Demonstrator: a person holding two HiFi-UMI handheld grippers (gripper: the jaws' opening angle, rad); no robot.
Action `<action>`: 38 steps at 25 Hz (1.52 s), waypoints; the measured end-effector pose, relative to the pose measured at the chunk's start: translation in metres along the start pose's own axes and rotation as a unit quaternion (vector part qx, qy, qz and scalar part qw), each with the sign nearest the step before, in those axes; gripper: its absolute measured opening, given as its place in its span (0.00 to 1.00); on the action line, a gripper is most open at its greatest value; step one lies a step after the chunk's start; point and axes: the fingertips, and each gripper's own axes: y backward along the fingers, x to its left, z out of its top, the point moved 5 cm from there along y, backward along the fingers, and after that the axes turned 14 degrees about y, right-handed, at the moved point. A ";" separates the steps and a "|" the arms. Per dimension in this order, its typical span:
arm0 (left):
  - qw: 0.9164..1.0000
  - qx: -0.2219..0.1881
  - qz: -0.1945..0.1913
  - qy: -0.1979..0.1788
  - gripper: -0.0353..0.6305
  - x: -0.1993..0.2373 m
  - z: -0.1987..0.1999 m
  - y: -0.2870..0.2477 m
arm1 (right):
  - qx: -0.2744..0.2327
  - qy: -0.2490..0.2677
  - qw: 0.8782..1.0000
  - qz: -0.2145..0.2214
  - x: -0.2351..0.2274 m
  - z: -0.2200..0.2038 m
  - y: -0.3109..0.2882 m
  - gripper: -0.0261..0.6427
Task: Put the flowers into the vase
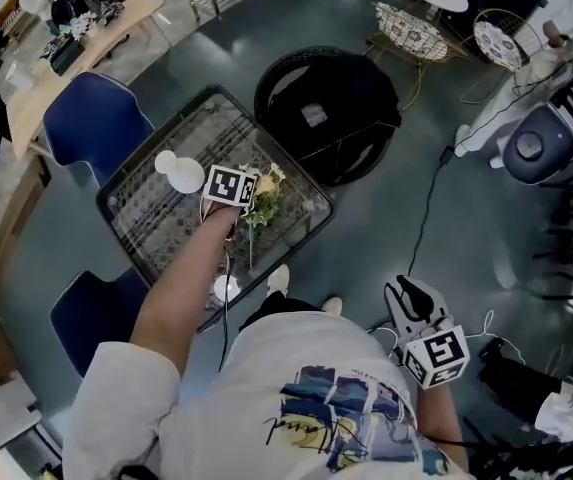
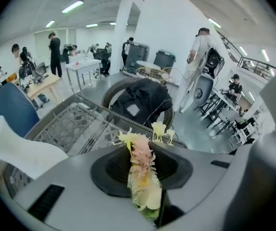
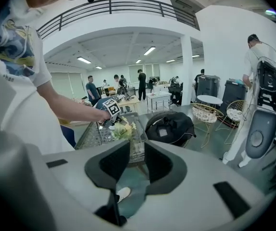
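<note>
Since the left gripper (image 2: 141, 154) is clenched on the pale yellow-and-pink flower bunch (image 2: 146, 189) at mid-frame over the glass-topped patterned table (image 1: 144, 220), aim the stems at the white bulbous vase (image 1: 179, 172) just to its left. The right gripper (image 3: 137, 150), released and empty at lower right, could steady that vase.

Left of the glass-topped patterned table (image 1: 156, 228) two blue moulded chairs (image 1: 96, 118) crowd in, a round black wicker chair (image 1: 326, 108) blocks beyond it, a white bulb-shaped vase (image 1: 179, 173) sits on it, and grey floor (image 1: 386, 258) lies open to its right.
</note>
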 end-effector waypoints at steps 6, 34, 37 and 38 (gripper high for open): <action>0.990 -0.140 -0.011 -0.021 0.21 -0.014 0.006 0.102 | -0.021 0.035 0.998 0.042 0.007 0.015 -0.014 0.16; 0.851 -0.514 0.095 -0.057 0.21 0.101 0.111 0.369 | -0.031 0.086 0.991 0.099 0.066 0.078 -0.085 0.16; 0.851 -0.515 0.091 -0.059 0.21 0.111 0.111 0.359 | -0.028 0.081 0.992 0.090 0.071 0.081 -0.088 0.16; 0.850 -0.515 0.090 -0.062 0.21 0.114 0.111 0.355 | -0.026 0.079 0.993 0.087 0.073 0.082 -0.088 0.16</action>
